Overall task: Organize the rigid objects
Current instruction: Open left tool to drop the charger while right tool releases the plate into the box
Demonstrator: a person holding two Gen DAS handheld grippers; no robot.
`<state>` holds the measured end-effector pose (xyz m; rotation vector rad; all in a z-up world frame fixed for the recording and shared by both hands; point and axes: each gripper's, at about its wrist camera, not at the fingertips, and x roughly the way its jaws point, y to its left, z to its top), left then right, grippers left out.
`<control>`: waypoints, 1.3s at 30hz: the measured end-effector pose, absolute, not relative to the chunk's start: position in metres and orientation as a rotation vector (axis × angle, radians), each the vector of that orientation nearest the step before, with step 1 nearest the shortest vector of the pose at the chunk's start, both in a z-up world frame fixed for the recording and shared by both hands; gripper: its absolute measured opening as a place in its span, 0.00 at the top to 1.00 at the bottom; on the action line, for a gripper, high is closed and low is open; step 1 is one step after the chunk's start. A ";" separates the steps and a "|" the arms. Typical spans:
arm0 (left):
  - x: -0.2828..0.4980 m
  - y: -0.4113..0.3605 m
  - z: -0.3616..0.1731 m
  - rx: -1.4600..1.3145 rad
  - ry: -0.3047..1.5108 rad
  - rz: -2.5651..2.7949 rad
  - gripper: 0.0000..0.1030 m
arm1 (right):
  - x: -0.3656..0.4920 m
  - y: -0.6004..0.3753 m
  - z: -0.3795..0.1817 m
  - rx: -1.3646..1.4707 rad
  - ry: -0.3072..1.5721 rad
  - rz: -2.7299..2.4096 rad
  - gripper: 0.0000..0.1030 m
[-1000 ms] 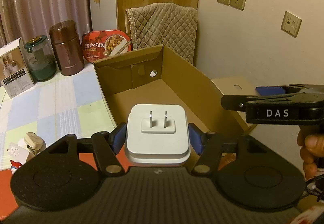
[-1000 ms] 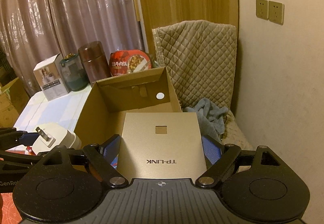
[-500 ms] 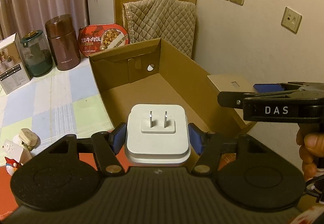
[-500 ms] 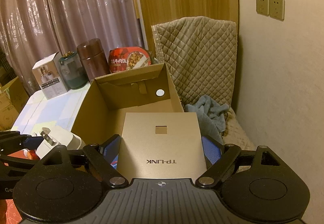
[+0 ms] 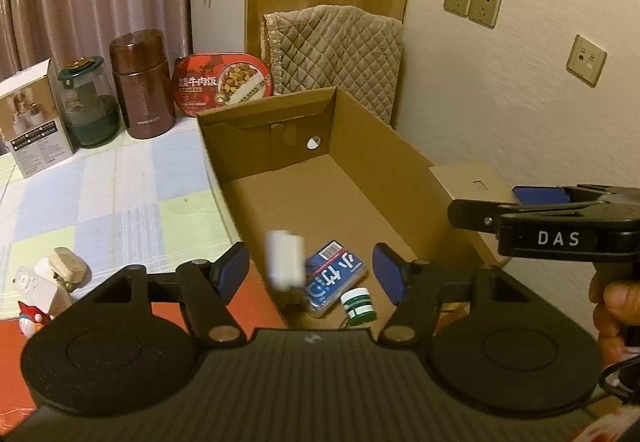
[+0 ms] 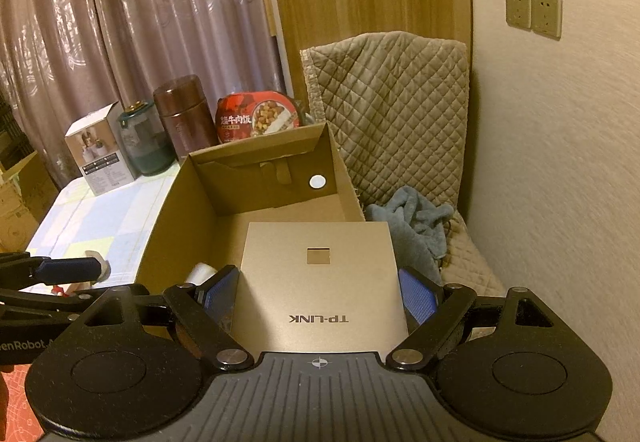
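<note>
My left gripper (image 5: 311,274) is open above the near end of the open cardboard box (image 5: 400,170). The white plug adapter (image 5: 285,260) is blurred in mid-air between its fingers, falling into the box. A blue packet (image 5: 334,278) and a green-and-white small jar (image 5: 359,305) lie on the box floor below. My right gripper (image 6: 320,292) is shut on a gold TP-LINK box (image 6: 320,282), held over the box's right side. The adapter shows in the right wrist view (image 6: 202,273) as a white shape inside the box.
On the checked tablecloth (image 5: 100,202) stand a white carton (image 5: 32,122), a green jar (image 5: 86,104), a brown canister (image 5: 142,84) and a red meal tray (image 5: 222,82). Small plugs (image 5: 66,268) lie at the left. A quilted chair (image 6: 388,110) holding a grey cloth (image 6: 416,218) stands behind.
My left gripper has opened and let go of the white adapter, which now drops into the box. The right gripper still holds the TP-LINK box, nearly still.
</note>
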<state>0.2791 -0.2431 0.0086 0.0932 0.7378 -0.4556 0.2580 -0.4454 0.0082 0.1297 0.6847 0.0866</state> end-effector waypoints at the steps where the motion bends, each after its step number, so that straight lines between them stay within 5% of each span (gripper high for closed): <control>1: 0.279 -0.242 0.009 0.091 0.737 -0.451 0.38 | 0.257 -0.445 0.009 0.129 0.684 0.088 0.20; 39: 0.274 -0.225 0.015 0.090 0.727 -0.424 0.38 | 0.267 -0.434 0.007 0.174 0.706 0.141 0.20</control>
